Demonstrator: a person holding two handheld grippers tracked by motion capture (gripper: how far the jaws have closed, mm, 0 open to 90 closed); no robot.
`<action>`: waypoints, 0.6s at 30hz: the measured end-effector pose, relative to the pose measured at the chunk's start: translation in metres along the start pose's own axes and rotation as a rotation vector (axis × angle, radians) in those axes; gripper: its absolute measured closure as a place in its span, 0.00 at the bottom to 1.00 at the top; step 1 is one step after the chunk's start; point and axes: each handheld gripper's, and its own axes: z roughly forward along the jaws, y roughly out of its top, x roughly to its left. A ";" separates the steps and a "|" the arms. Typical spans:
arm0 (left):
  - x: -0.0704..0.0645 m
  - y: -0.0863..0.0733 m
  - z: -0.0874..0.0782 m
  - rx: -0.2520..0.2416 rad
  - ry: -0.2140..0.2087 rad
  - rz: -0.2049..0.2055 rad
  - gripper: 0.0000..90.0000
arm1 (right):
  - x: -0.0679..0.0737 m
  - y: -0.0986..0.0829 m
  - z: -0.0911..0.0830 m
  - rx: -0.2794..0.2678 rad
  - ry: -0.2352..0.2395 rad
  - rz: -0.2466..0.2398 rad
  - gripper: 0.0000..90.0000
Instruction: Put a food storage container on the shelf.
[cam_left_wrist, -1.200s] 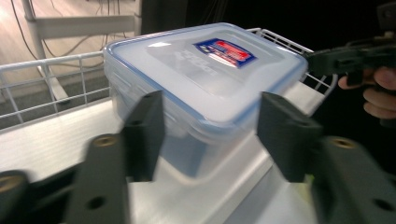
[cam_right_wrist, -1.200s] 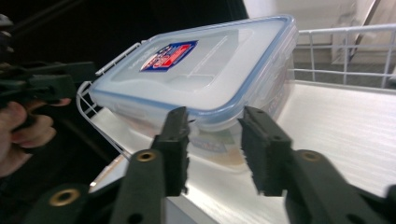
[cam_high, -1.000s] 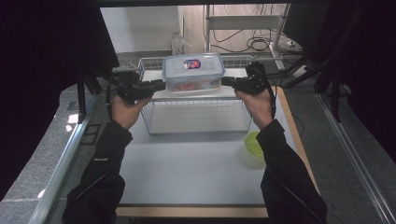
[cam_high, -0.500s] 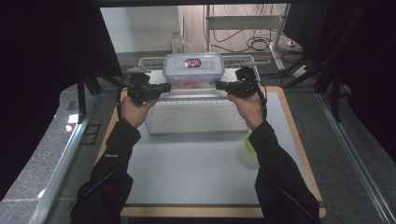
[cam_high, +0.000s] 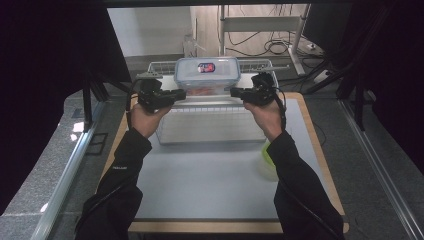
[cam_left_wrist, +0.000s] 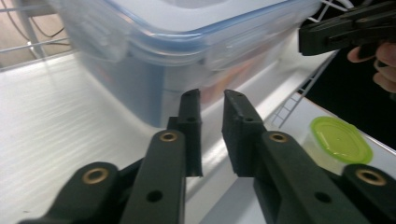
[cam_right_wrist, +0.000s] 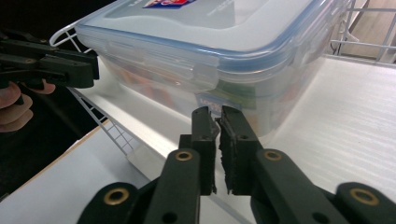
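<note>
A clear plastic box (cam_high: 207, 75) with a blue-rimmed lid and a red label rests on the white-lined wire basket (cam_high: 210, 127) at the far middle of the table. Something orange shows through its wall (cam_right_wrist: 154, 88). My left gripper (cam_high: 182, 93) points at the box's left side from just short of it; its jaws (cam_left_wrist: 211, 95) stand a narrow gap apart with nothing between them. At the box's right side my right gripper (cam_high: 234, 92) also points inward, its jaws (cam_right_wrist: 214, 112) pressed together and empty, just short of the box's side latch (cam_right_wrist: 205, 74).
A small tub with a yellow-green lid (cam_high: 267, 160) stands on the grey mat (cam_high: 210, 190) beside my right forearm, and it shows in the left gripper view (cam_left_wrist: 341, 140). Metal rails run along both sides of the table, with cables and a shelf behind.
Both hands have moved forward and inward, bringing the gripper tips close to the box's two sides. The box has stayed where it was.
</note>
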 end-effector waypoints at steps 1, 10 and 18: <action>-0.003 0.000 -0.001 -0.003 -0.001 0.007 0.81 | 0.001 0.000 -0.001 -0.003 0.001 -0.002 0.89; -0.025 -0.012 -0.015 -0.016 -0.012 0.071 0.60 | 0.014 -0.008 -0.013 -0.001 0.025 -0.048 0.65; -0.043 -0.037 -0.028 0.010 0.012 0.119 0.45 | 0.027 -0.024 -0.022 0.007 0.028 -0.108 0.47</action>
